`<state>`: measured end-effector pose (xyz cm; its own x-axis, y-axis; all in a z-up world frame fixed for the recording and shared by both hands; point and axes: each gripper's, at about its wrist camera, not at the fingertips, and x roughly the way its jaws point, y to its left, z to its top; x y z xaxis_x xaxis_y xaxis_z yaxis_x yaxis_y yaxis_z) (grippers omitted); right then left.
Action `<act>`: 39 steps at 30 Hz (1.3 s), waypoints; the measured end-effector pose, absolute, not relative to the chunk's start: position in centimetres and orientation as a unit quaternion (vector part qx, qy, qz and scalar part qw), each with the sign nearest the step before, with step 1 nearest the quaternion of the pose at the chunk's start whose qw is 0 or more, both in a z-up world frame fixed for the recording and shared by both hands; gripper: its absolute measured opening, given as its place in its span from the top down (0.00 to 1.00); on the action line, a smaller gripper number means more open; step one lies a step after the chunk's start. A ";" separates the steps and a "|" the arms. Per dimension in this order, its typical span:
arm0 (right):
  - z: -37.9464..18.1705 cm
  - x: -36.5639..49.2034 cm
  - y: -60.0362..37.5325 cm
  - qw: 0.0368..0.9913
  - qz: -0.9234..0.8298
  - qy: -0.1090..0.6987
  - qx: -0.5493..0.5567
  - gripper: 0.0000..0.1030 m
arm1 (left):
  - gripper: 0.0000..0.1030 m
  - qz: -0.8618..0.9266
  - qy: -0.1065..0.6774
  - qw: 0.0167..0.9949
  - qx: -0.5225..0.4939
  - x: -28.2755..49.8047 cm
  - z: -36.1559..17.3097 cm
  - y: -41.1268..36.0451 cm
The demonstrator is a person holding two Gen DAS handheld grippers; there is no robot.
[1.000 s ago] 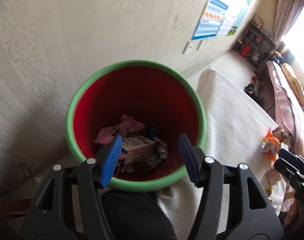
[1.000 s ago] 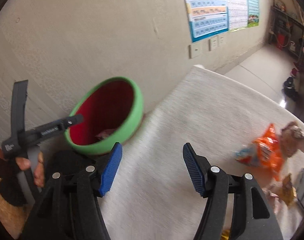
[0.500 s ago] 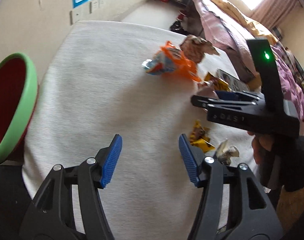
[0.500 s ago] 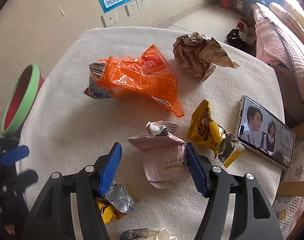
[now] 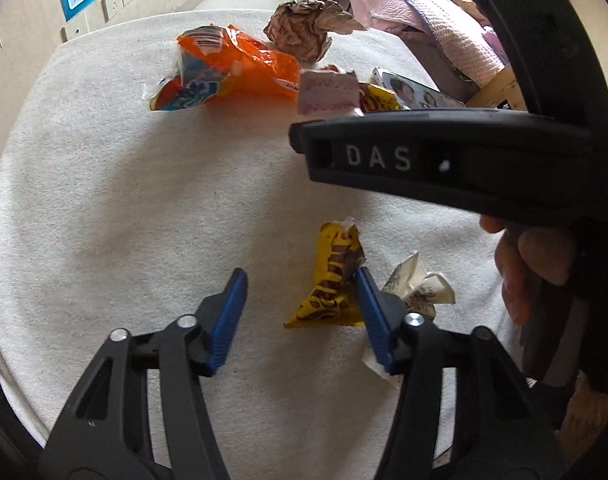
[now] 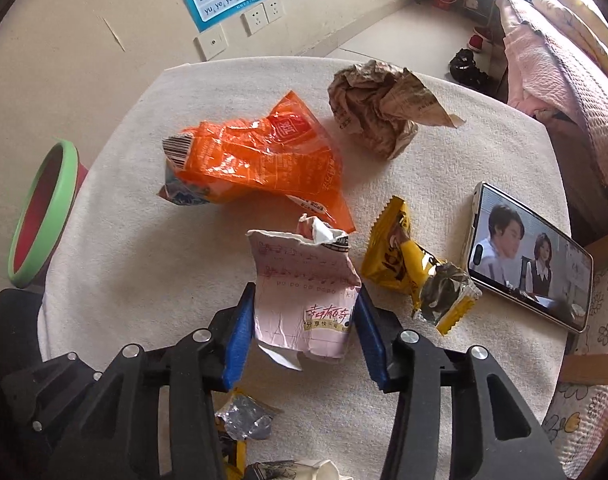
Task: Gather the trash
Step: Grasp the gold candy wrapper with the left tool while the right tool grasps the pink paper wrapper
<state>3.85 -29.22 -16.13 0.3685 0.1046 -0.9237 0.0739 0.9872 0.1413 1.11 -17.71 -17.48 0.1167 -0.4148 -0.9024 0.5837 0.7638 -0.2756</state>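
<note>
A pink paper wrapper (image 6: 304, 292) stands between the blue pads of my right gripper (image 6: 304, 320). Its jaws are closing and both pads touch the wrapper's sides. In the left wrist view a yellow snack wrapper (image 5: 333, 280) lies on the white tablecloth (image 5: 124, 200) between the pads of my left gripper (image 5: 300, 312). Those jaws are closing too; the right pad touches the wrapper and the left pad stands clear of it. A crumpled white wrapper (image 5: 419, 292) lies just outside the right pad. The red bin with a green rim (image 6: 44, 208) stands off the table's left edge.
An orange snack bag (image 6: 256, 164) and a brown crumpled paper ball (image 6: 371, 112) lie farther back. Another yellow wrapper (image 6: 407, 268) sits beside a lit phone (image 6: 531, 264) at the right edge. The right gripper's black body (image 5: 423, 160) and a hand cross the left wrist view.
Both grippers swung from the bin to the table and came down over the trash. The right jaws narrowed onto the pink wrapper; the left jaws narrowed around the yellow wrapper.
</note>
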 end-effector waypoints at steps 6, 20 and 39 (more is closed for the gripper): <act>-15.6 4.0 -28.7 0.828 0.023 0.554 0.086 0.55 | 0.70 -0.331 0.578 0.744 0.052 1.3 -17.0 -15.8; -14.9 4.0 -29.7 0.836 0.015 0.538 0.108 0.55 | 0.56 -0.347 0.571 0.743 0.034 1.3 -16.3 -16.3; -14.7 4.2 -28.3 0.839 0.035 0.534 0.100 0.55 | 0.76 -0.326 0.570 0.754 0.022 1.7 -16.2 -14.5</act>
<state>4.21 -28.30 -14.72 0.4268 0.1650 -0.8891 0.0478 0.9777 0.2044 1.67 -14.49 -16.18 0.1371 -0.4661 -0.8741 0.5158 0.7869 -0.3387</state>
